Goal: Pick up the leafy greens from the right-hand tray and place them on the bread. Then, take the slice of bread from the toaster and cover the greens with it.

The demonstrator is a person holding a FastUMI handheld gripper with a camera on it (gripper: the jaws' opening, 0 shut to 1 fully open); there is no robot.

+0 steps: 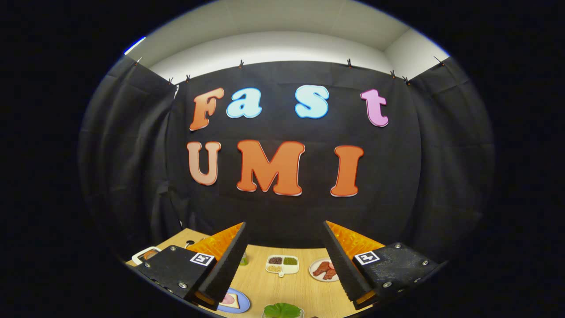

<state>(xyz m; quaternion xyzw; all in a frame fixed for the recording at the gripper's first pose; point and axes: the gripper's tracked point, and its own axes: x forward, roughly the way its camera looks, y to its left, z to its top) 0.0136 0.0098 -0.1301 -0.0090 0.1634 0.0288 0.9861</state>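
My gripper (284, 258) hangs open above the wooden table (282, 287), with nothing between its two black-padded fingers (229, 260). Low down between the fingers lie the leafy greens (282, 310) on a small tray. Beside the left finger sits a blue plate (240, 304) with a slice of bread (229, 300) that has a pink topping. The toaster is hidden from me.
A white divided dish (282, 264) of dark, green and yellow fillings sits at the back of the table. A white plate of reddish meat strips (324, 269) lies next to the right finger. A white-rimmed object (145, 254) stands beyond the left finger.
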